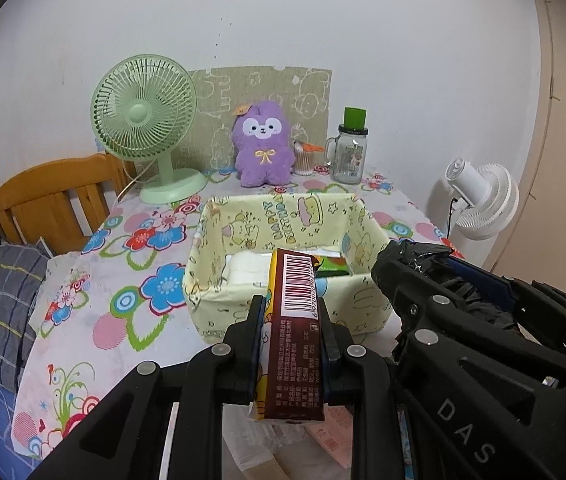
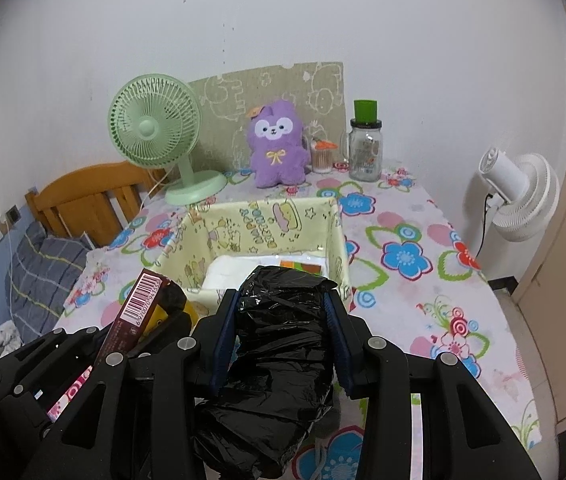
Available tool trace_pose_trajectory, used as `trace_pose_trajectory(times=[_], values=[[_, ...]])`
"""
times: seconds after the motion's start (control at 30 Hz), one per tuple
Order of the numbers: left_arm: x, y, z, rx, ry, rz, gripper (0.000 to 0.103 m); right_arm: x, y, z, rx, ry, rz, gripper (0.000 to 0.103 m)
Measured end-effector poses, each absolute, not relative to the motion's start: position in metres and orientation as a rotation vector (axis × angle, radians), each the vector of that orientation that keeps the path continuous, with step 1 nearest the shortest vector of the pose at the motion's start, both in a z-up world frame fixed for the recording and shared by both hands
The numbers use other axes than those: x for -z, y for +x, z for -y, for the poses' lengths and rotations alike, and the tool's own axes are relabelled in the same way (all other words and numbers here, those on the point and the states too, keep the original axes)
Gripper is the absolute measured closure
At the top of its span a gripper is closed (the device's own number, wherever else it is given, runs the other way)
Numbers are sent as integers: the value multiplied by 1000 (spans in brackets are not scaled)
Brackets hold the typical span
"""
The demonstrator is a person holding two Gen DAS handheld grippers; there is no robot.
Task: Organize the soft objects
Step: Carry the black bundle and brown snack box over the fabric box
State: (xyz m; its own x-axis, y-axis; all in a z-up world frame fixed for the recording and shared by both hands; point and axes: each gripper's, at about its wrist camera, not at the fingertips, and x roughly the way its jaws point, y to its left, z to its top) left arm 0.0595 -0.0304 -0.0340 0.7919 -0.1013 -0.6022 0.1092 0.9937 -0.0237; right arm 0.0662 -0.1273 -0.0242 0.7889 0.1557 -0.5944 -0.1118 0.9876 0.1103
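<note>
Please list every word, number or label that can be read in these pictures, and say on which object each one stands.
"DAS": white letters on the right gripper body, seen in the left wrist view.
"HAPPY BIRTHDAY": inner wall of the yellow fabric basket.
Barcode digits beginning "697": on the brown tissue pack held by the left gripper; the remaining digits and the small Chinese print are too blurred.
Glass jar label: too small to read.
</note>
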Motion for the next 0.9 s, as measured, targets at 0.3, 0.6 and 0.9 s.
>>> trace_pose_trajectory(times=[0.3,0.6,0.9], values=[[18,69,30,110,21,-637,82,7,77,128,-149,61,-635,58],[14,82,29,91,15,-639,82,6,94,127,-168,49,-647,58],[20,108,28,86,1,-668,82,11,123,125,-181,45,-676,58]])
